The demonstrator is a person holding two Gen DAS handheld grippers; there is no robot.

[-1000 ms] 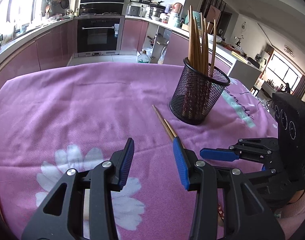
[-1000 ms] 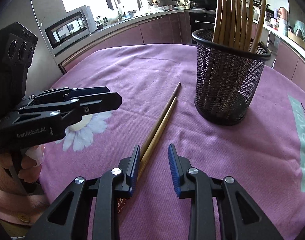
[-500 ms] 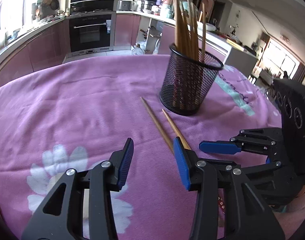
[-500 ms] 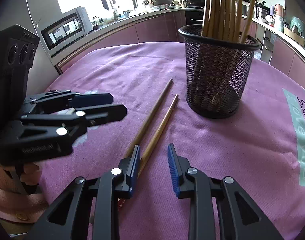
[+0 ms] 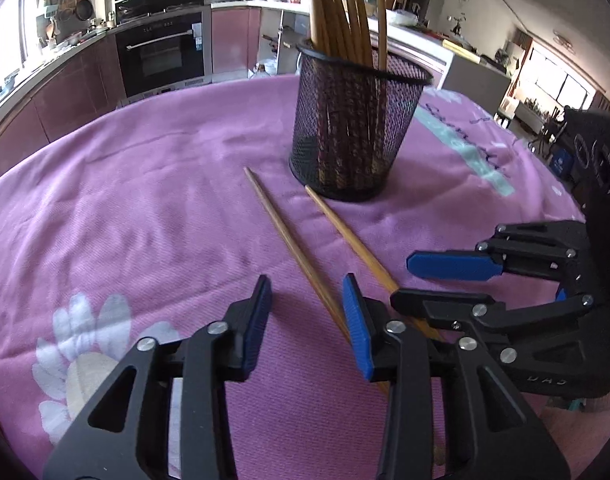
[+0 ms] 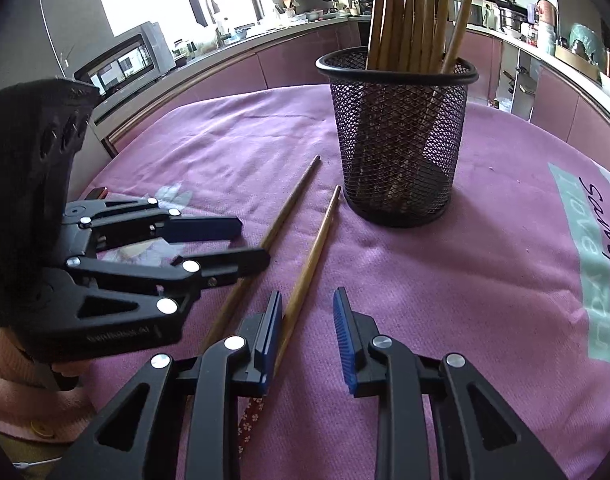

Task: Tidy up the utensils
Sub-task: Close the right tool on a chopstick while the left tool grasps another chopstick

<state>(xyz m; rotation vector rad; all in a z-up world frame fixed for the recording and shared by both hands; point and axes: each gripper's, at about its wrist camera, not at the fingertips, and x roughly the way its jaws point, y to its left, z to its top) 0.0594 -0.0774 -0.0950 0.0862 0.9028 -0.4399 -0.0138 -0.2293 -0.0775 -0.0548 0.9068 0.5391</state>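
Observation:
Two wooden chopsticks lie loose on the purple cloth, one [image 5: 289, 236] to the left of the other [image 5: 345, 232], their far tips near a black mesh cup [image 5: 357, 128] that holds several upright chopsticks. My left gripper [image 5: 305, 300] is open and empty, its jaws either side of the left chopstick's near part. My right gripper [image 6: 307, 316] is open and empty, with the right chopstick [image 6: 313, 252] running between its jaws beside the left pad. The cup [image 6: 401, 136] stands just beyond. Each gripper shows in the other's view, the left [image 6: 225, 244] and the right [image 5: 449, 280].
The table is covered by a purple cloth [image 5: 145, 200] with a white flower print [image 5: 81, 352] and a teal lettered band [image 6: 597, 260]. Kitchen counters and an oven [image 5: 161, 52] stand beyond the far edge. A hand in a pink sleeve [image 6: 9, 396] holds the left gripper.
Both grippers have moved forward toward the cup and the loose chopsticks. The two chopsticks, close together a second ago, now lie apart. Both grippers stay open.

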